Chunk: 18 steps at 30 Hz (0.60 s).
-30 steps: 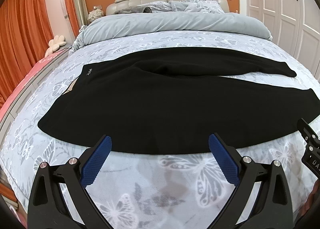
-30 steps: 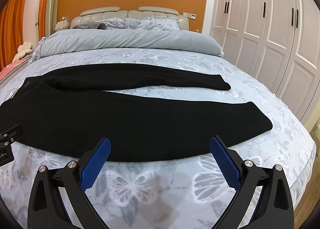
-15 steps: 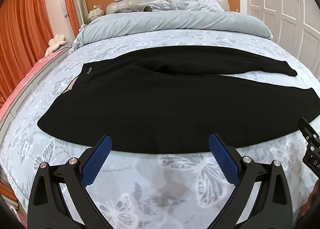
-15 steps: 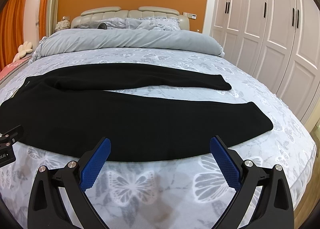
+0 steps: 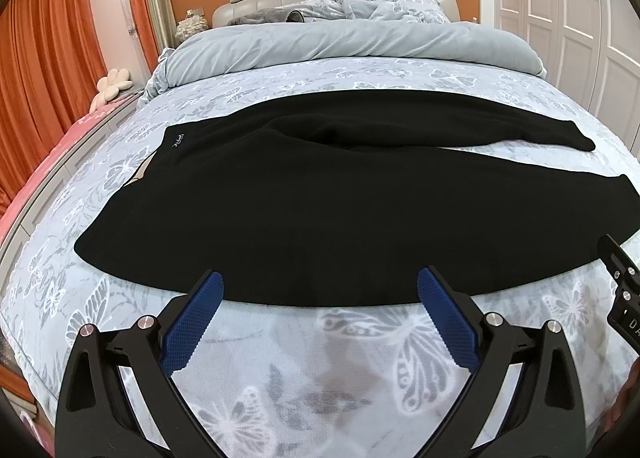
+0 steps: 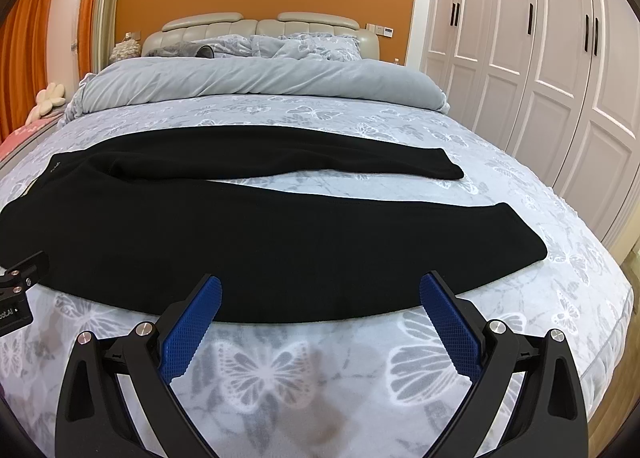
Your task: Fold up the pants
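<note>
Black pants [image 5: 320, 210] lie flat across the bed, waist at the left, two legs spread to the right with a gap of bedspread between them. They also show in the right wrist view [image 6: 256, 234]. My left gripper [image 5: 320, 282] is open and empty, hovering over the near edge of the near leg by the waist end. My right gripper [image 6: 320, 286] is open and empty, over the near edge of the same leg, further right toward the cuff [image 6: 524, 234].
The bed has a butterfly-print spread [image 5: 304, 358] and a rolled grey duvet [image 5: 344, 42] at the far end. White wardrobe doors [image 6: 560, 70] stand at the right. Orange curtains [image 5: 48, 70] hang at the left. The bed's right edge [image 6: 616, 318] drops to the floor.
Both grippers stay open and nearly still. The view has shifted very slightly, with the pants lying unchanged.
</note>
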Tool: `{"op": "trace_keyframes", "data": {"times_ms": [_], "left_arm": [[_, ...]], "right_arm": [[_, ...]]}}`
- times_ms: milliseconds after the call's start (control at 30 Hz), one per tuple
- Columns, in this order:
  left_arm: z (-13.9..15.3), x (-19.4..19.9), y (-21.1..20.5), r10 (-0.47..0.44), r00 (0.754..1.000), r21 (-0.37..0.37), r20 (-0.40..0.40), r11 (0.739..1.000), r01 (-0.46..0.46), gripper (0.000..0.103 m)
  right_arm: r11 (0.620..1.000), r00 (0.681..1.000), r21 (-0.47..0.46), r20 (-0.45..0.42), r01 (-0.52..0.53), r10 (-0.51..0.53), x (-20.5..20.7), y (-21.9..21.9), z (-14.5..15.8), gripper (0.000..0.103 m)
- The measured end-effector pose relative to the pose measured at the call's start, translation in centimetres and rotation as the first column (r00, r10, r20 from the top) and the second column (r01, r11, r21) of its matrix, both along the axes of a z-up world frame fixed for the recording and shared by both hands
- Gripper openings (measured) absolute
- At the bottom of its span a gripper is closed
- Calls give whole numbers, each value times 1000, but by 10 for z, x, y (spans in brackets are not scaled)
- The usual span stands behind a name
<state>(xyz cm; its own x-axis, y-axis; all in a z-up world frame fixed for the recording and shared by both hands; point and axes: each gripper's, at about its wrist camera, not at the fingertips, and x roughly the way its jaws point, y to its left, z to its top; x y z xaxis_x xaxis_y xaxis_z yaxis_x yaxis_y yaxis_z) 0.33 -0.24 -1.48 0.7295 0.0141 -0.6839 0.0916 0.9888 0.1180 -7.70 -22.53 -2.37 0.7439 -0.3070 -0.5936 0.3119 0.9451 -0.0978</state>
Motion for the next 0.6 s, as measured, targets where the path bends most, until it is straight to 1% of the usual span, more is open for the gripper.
{"op": "trace_keyframes", "data": {"times_ms": [400,500,533,600], "left_arm": [[-3,1,4,0,1000,-4,-7,1000,0,96],[-7,5,8,-12,999,-21,-32,1000,11,96],[-7,8,12,-11,999,-25,-41,1000,10,96],[-1,15,17,-22,999,-41,-35,999,20,96]], "right_arm": [[1000,1000,11,-5,-15,15,3,2,0,98],[998,999,42,-31,-40,41,6,0,-3,98],[997,998,63,-44,-52,55,8,-5,-2,98],[992,997,104,-42,-67,72,14,-20,5,98]]}}
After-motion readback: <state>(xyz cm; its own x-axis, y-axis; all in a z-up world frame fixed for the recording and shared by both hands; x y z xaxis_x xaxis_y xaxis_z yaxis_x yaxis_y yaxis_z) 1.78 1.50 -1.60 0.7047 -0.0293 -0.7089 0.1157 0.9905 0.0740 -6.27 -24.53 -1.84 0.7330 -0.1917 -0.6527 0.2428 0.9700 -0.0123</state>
